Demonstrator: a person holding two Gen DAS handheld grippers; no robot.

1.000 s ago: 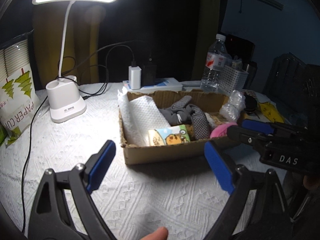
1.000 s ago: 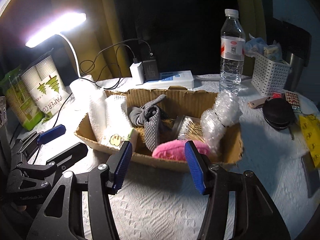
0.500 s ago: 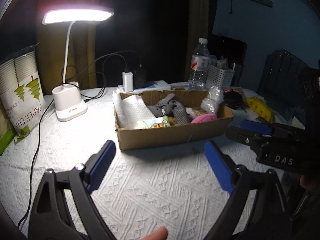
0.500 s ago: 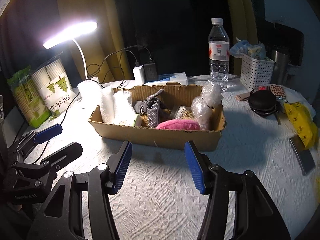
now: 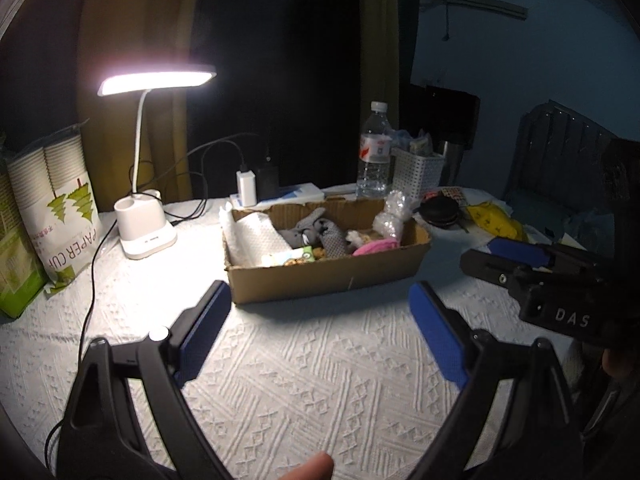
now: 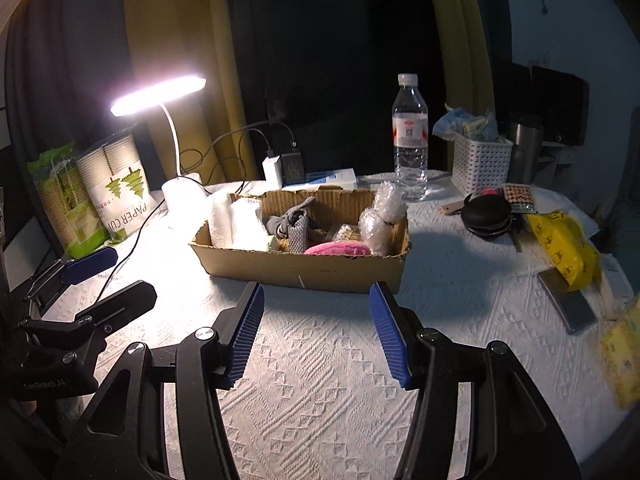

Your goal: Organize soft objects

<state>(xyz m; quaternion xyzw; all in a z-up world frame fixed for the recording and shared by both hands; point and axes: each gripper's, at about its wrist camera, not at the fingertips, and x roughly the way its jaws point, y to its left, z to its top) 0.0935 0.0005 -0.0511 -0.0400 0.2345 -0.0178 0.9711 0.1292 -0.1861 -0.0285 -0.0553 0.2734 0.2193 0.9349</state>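
A: Left wrist view: our left gripper (image 5: 320, 336) stands wide apart and empty at lower centre. The soft objects, a grey cloth (image 5: 320, 232) and a pink plush (image 5: 376, 246) among them, lie in the cardboard box (image 5: 320, 276) at mid-frame.

B: Hazard: the lamp (image 5: 144, 224) cable crosses the desk (image 5: 304, 380) at left; we could snag it.

A: Right wrist view: our right gripper (image 6: 316, 334) is half open, holding nothing, below the box.

B: Hazard: the bottle (image 6: 410, 140) behind could tip if we overreach.

Black left gripper (image 5: 320, 328) frame, blue ribbed pads, silver screws, "DAS" marking
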